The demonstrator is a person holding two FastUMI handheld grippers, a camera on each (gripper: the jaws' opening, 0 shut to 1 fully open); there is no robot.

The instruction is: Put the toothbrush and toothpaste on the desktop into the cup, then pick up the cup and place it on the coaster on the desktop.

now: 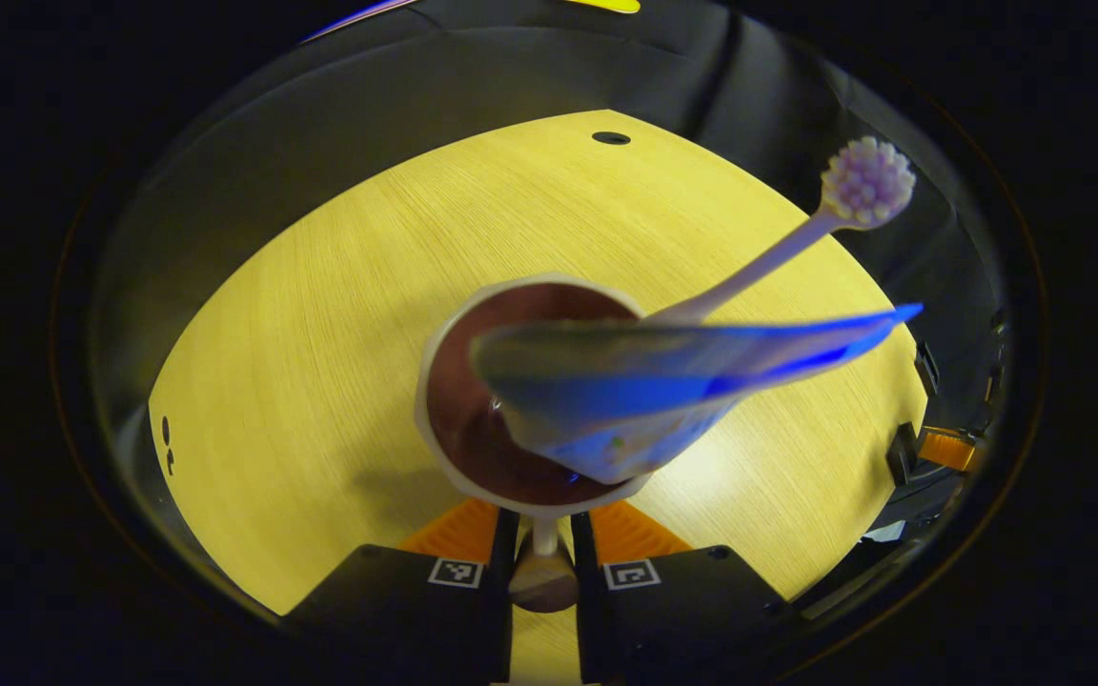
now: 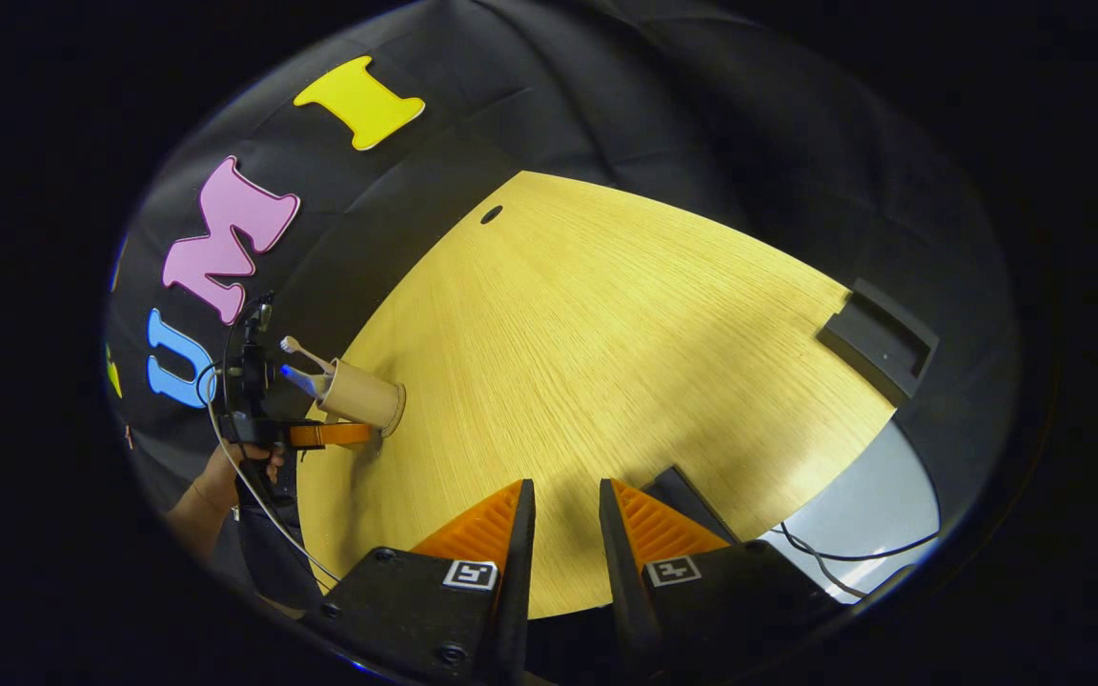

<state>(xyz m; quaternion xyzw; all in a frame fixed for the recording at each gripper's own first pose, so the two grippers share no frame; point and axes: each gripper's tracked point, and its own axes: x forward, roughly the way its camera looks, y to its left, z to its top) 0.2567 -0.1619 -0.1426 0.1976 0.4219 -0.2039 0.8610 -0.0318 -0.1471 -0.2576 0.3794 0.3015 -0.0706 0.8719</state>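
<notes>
Our left gripper (image 1: 543,534) has its fingers clamped on the cup (image 1: 454,400), which holds the toothbrush (image 1: 778,252) and toothpaste (image 1: 663,381) above the bench (image 1: 320,314). Our right gripper (image 2: 563,519) hangs over the bench, fingers slightly apart and holding nothing.

The toothpaste tube (image 1: 663,381) is blurring close to the lens and hiding the toothbrush (image 1: 778,252) handle's lower end inside the cup (image 1: 458,400); the cup's handle (image 1: 543,562) is disappearing between the fingers.
</notes>
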